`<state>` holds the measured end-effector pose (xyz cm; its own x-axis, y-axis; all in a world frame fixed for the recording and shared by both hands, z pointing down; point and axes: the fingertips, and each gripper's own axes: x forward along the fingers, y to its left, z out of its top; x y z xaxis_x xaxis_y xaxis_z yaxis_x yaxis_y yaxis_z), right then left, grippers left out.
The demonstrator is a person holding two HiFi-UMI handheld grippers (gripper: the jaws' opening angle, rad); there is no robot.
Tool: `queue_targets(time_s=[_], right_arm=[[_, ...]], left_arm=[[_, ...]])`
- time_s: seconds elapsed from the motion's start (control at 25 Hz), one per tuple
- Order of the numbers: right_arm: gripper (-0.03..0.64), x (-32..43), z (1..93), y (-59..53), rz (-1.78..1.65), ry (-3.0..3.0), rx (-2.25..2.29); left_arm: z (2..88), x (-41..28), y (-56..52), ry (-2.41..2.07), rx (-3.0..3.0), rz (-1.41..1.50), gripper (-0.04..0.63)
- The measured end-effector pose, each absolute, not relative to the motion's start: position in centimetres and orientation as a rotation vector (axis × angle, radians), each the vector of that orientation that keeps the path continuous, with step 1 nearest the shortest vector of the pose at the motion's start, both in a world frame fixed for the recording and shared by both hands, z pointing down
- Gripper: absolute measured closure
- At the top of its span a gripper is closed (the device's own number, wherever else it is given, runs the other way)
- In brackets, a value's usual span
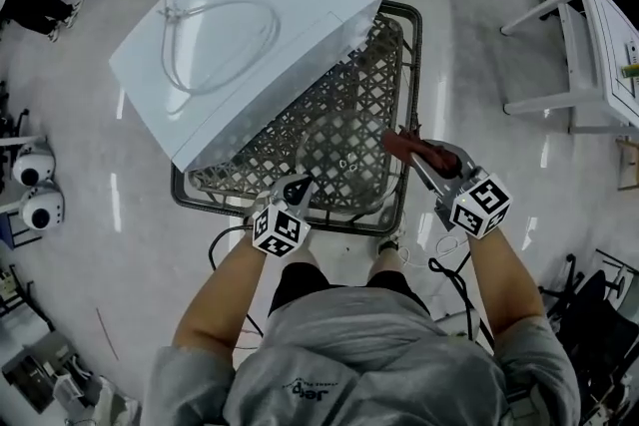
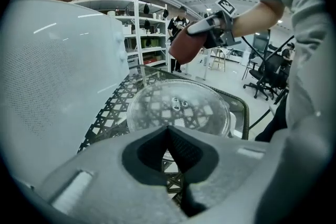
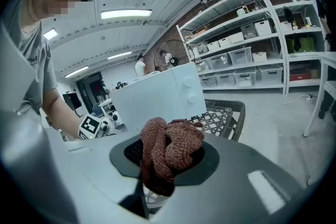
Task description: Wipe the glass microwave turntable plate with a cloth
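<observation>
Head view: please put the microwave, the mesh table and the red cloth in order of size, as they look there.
1. Microwave: largest, though it stands nearer the camera.
2. Mesh table: smaller as seen, because the microwave covers part of it.
3. Red cloth: by far the smallest.

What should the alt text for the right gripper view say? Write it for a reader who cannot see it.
The right tool is shut on a bunched reddish-brown knitted cloth, seen close up. Behind it a white microwave stands on a black lattice table, with storage shelves along the far wall.
</observation>
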<state>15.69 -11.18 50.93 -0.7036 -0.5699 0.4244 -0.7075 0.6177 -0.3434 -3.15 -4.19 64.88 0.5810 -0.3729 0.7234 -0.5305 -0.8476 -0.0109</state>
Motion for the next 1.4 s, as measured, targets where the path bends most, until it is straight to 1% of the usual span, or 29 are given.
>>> queue_targets(time_s=[0.44, 0.64, 0.8, 1.12, 1.4], right_arm=[[0.511, 14.6, 54.0, -12.1, 0.703, -2.573, 1.012], [0.511, 12.2, 54.0, -13.0, 0.645, -2.592, 0.969], [0.511, 8.2, 54.6, -14.1, 0.504, -2.607, 0.887], [0.511, -2.8, 58.1, -14.7, 0.141, -2.579, 0.592], [0.511, -5.2, 65.1, -14.8, -0.101, -2.328, 0.467]], left_arm=[[68.6, -3.8, -4.4, -0.765, 2.608, 1.221, 0.597], [68.4, -3.7, -4.3, -0.766, 2.629, 1.185, 0.597], [68.4, -3.9, -4.4, -0.788, 2.640, 1.138, 0.597], [68.3, -3.9, -4.4, -0.810, 2.660, 1.064, 0.597], [68.2, -4.0, -4.4, -0.822, 2.665, 1.062, 0.597]])
